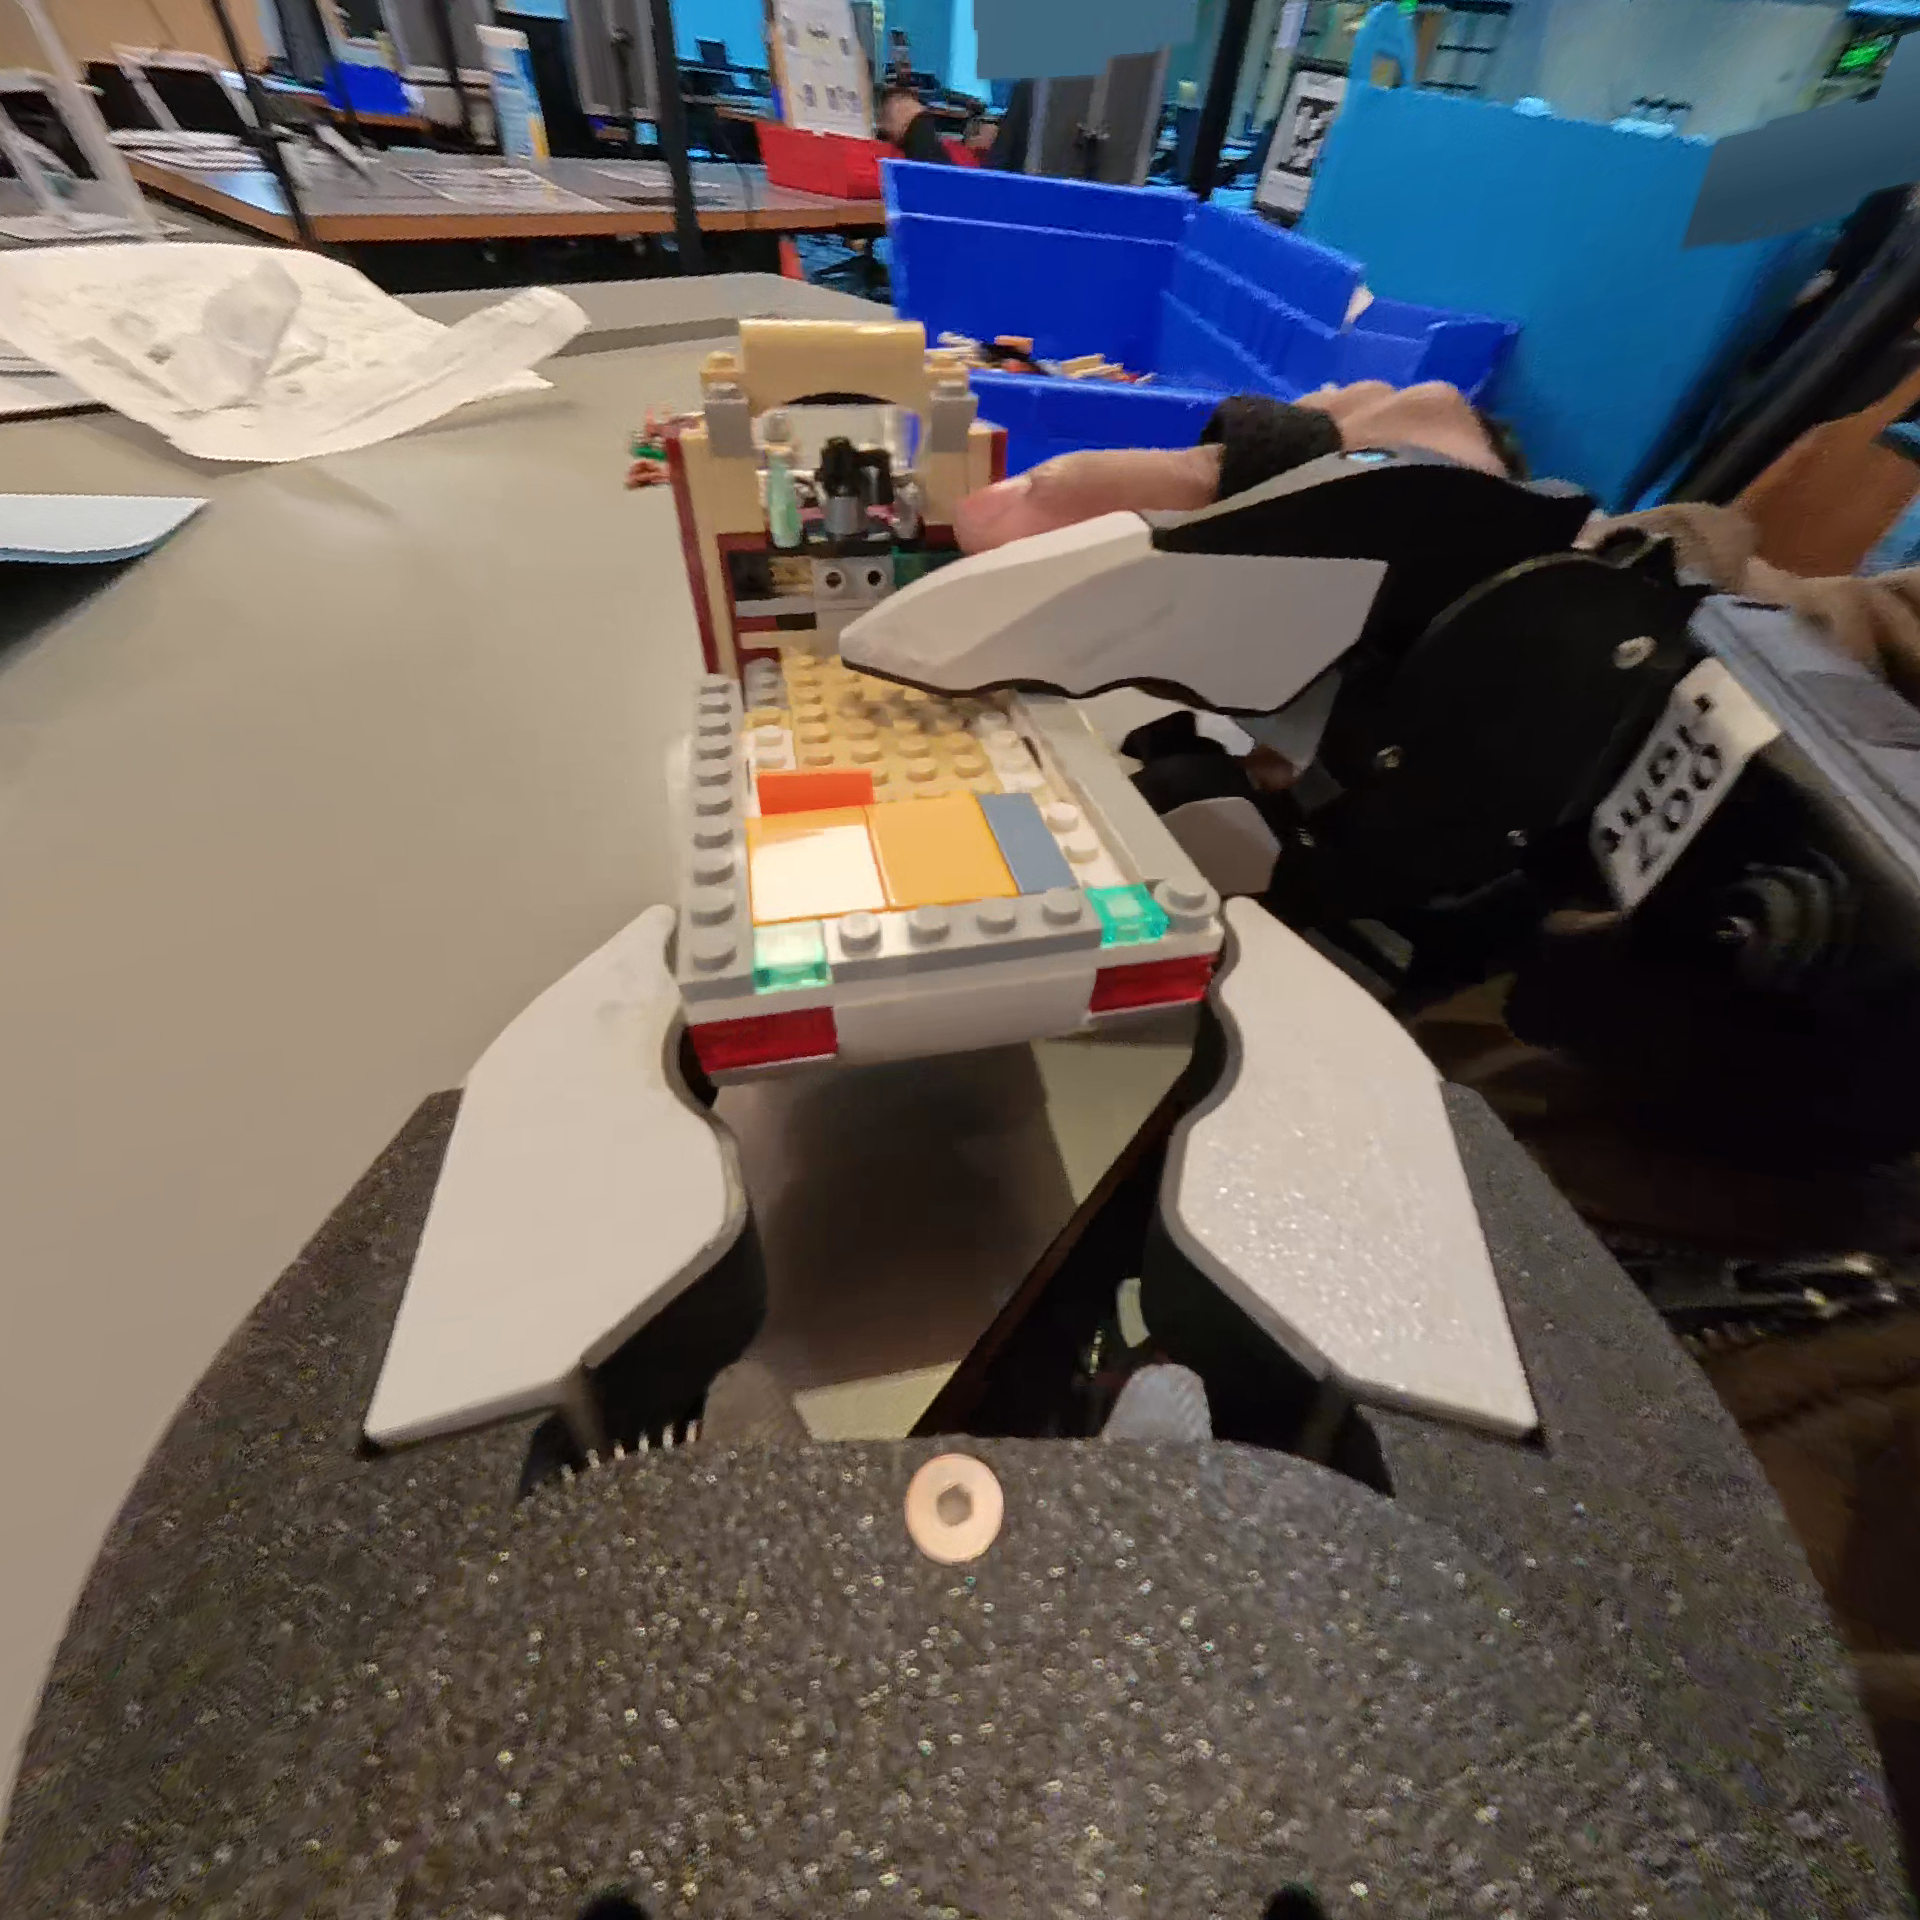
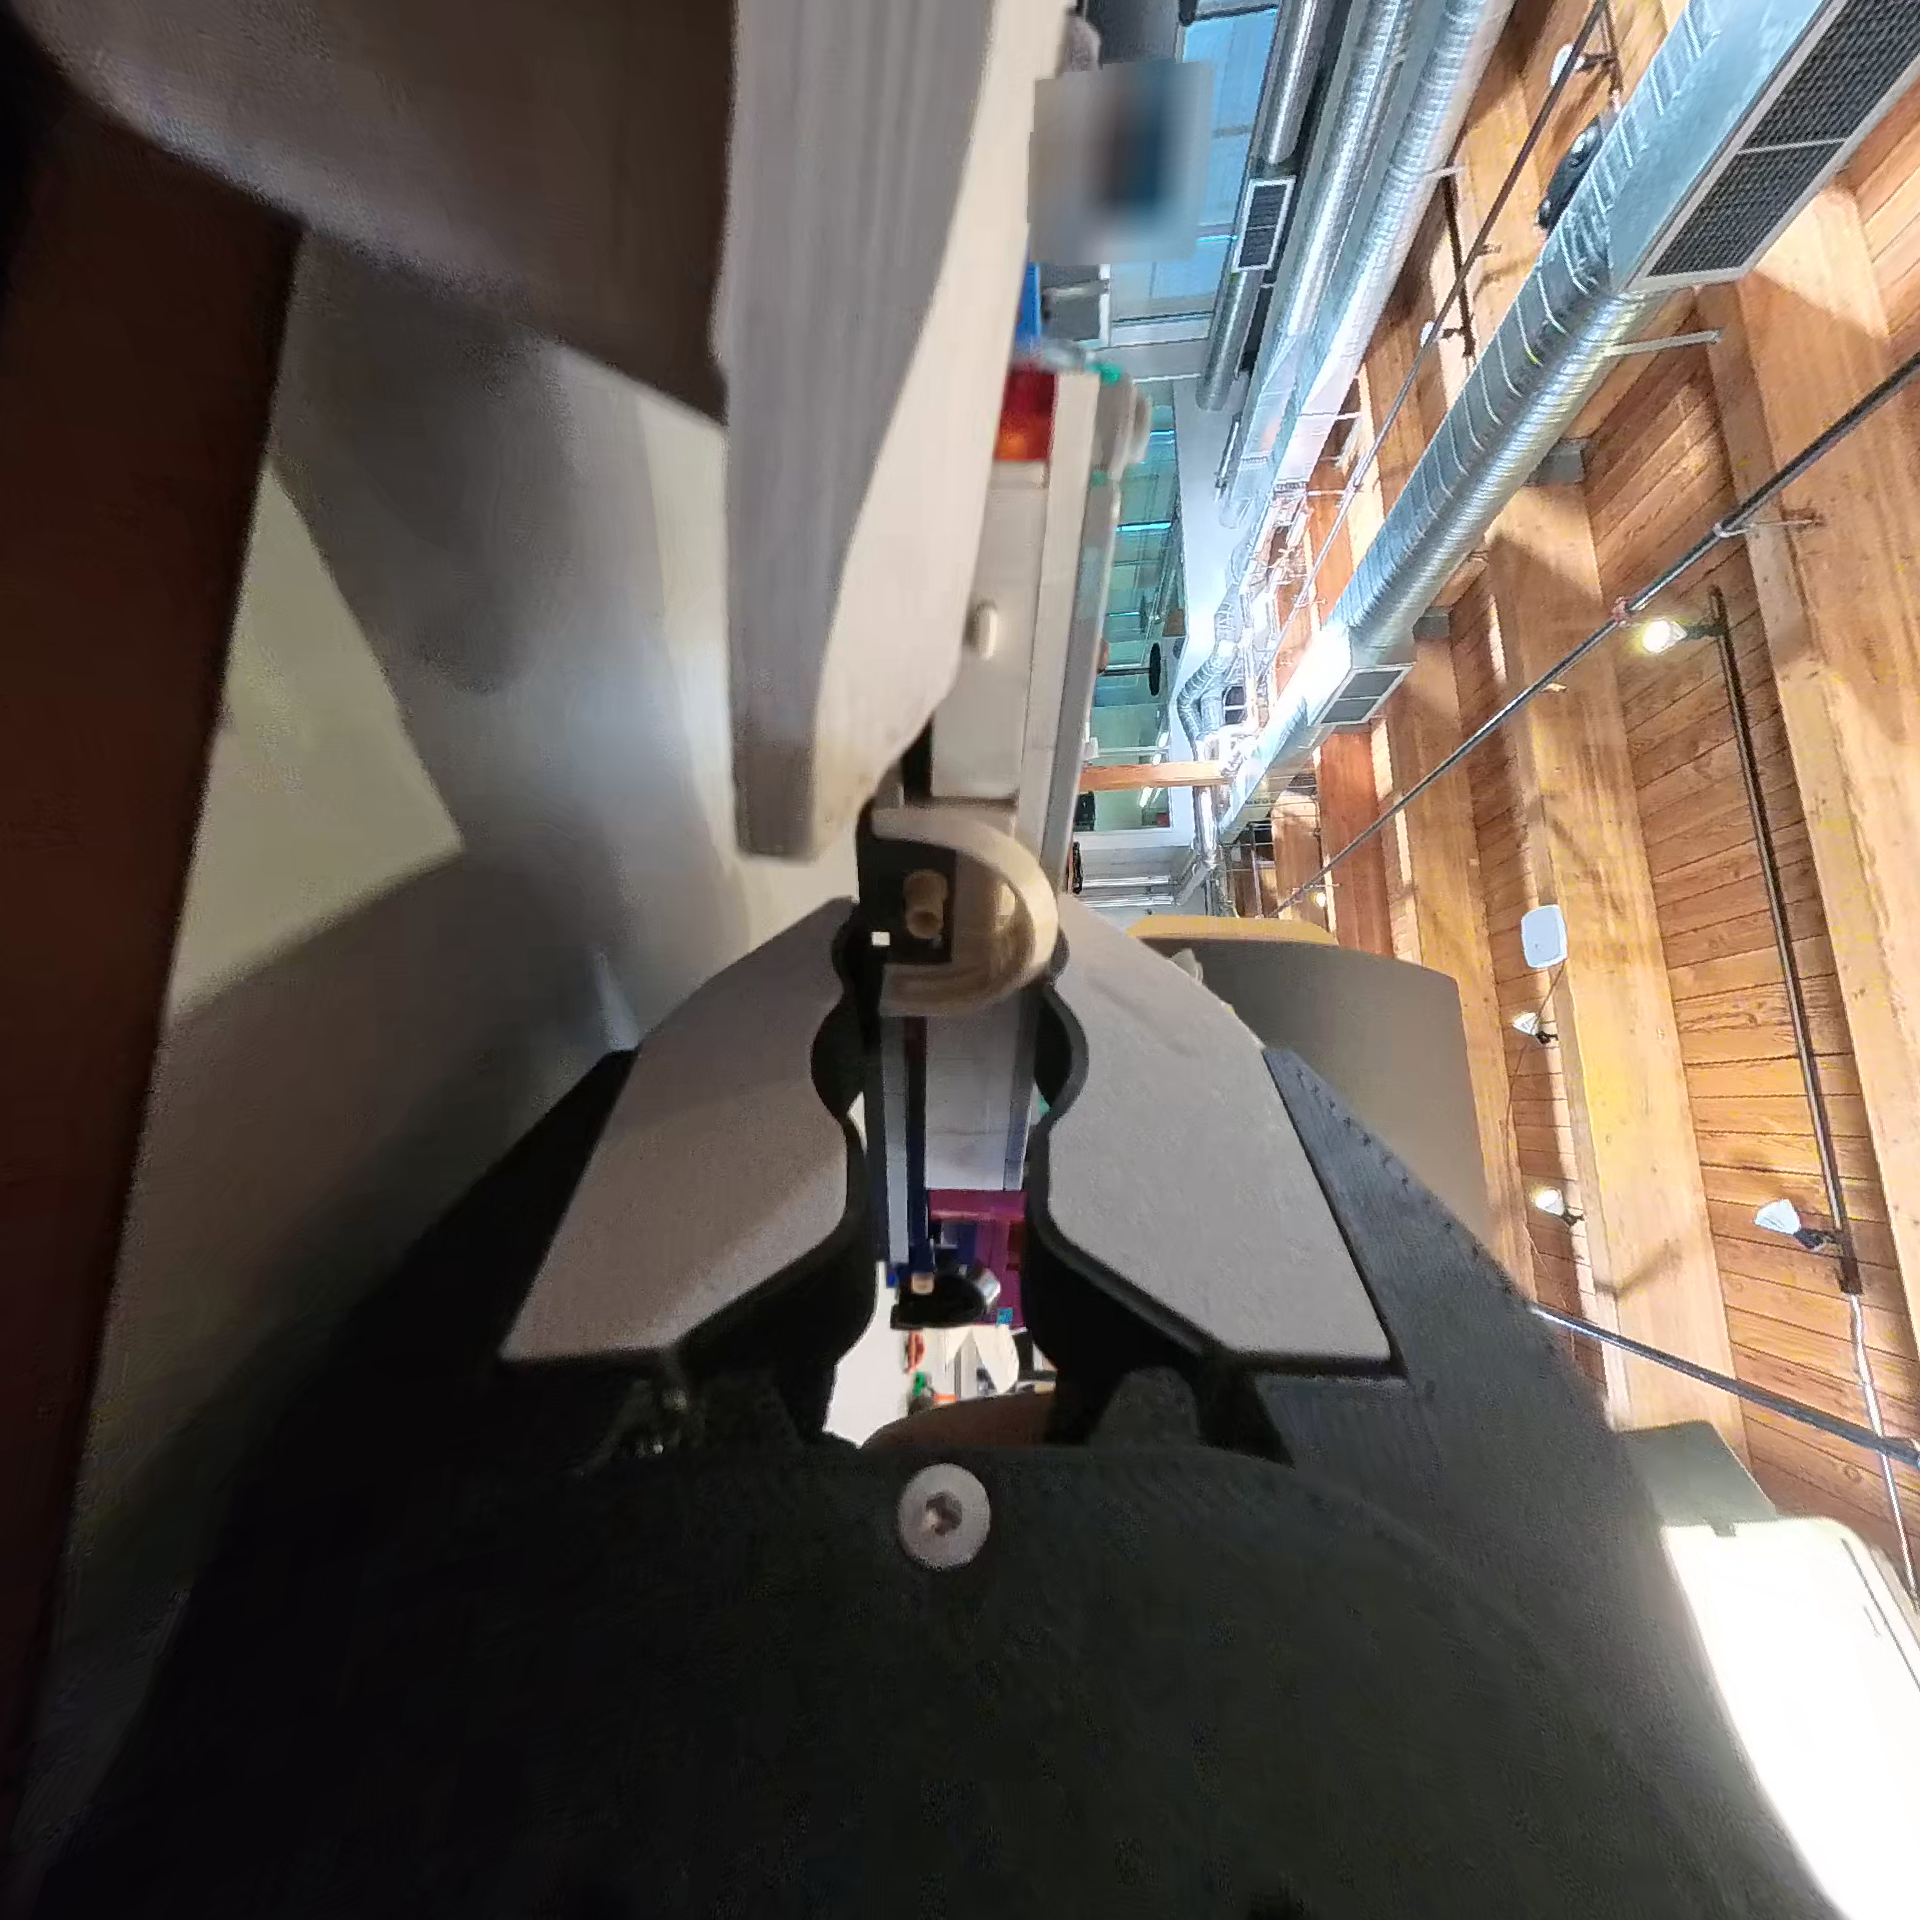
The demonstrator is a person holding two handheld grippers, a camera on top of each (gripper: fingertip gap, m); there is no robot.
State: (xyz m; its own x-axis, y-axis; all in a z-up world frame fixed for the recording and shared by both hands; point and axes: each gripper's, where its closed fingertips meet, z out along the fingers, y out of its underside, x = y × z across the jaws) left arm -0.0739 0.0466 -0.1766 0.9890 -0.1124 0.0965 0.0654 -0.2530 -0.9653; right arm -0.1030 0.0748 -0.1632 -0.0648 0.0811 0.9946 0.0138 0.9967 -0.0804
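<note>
A brick-built vehicle model (image 1: 883, 748) has a tan studded deck, orange and white tiles, grey edges and red tail lights. My left gripper (image 1: 951, 945) stands wide, and its fingertips (image 1: 644, 956) press on both rear corners of the model, holding it just above the grey table (image 1: 312, 727). My right gripper's upper finger (image 1: 1091, 613) reaches in from the right over the deck, with its other finger below. In the right wrist view, my right gripper (image 2: 956, 935) is shut on the model's grey side (image 2: 997, 644) at a tan wheel arch (image 2: 1023, 914).
Blue bins (image 1: 1091, 270) with loose bricks stand behind the model on the right. A crumpled white sheet (image 1: 260, 343) lies at the far left of the table. A hand (image 1: 1091, 488) holds the right gripper. The table's edge runs under my left gripper. The left gripper's tips are roughly 5 cm from the right gripper's.
</note>
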